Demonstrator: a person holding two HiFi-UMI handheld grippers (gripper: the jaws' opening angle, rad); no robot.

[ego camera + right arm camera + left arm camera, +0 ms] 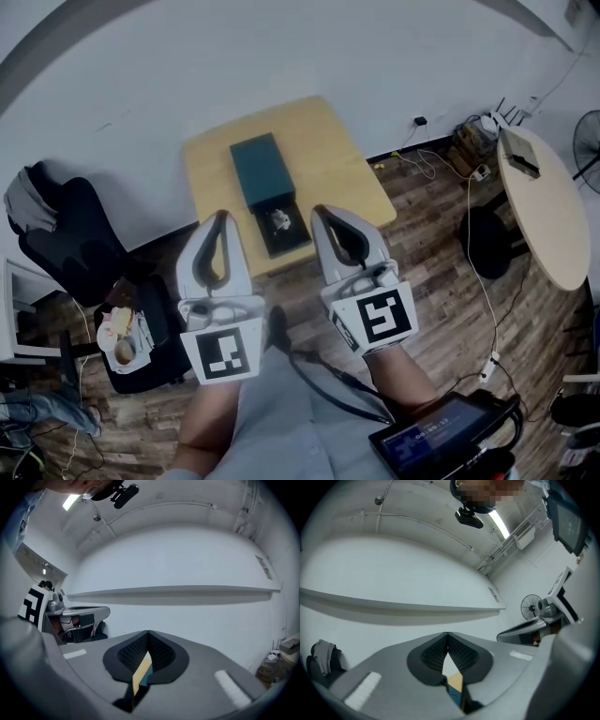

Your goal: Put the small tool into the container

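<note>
Head view shows the small tool [279,219] lying in the black compartment [284,229] that stands open at the near end of the container [262,169]. The container is a dark teal box resting on the wooden table [333,155]. Its long axis runs from the table's near edge towards the far edge, leaning slightly to the left as it goes away. The tool is a pale, shiny speck at this range, and which way it points is hard to tell; it may lie roughly across the compartment.

Both grippers are held up near the person, short of the table's near edge, one to each side of the compartment and clear of it. The left gripper [221,216] has its jaws pressed together at the tips with nothing between them, as the left gripper view [447,633] confirms. The right gripper [323,210] is likewise closed and empty in the right gripper view [148,632].
</note>
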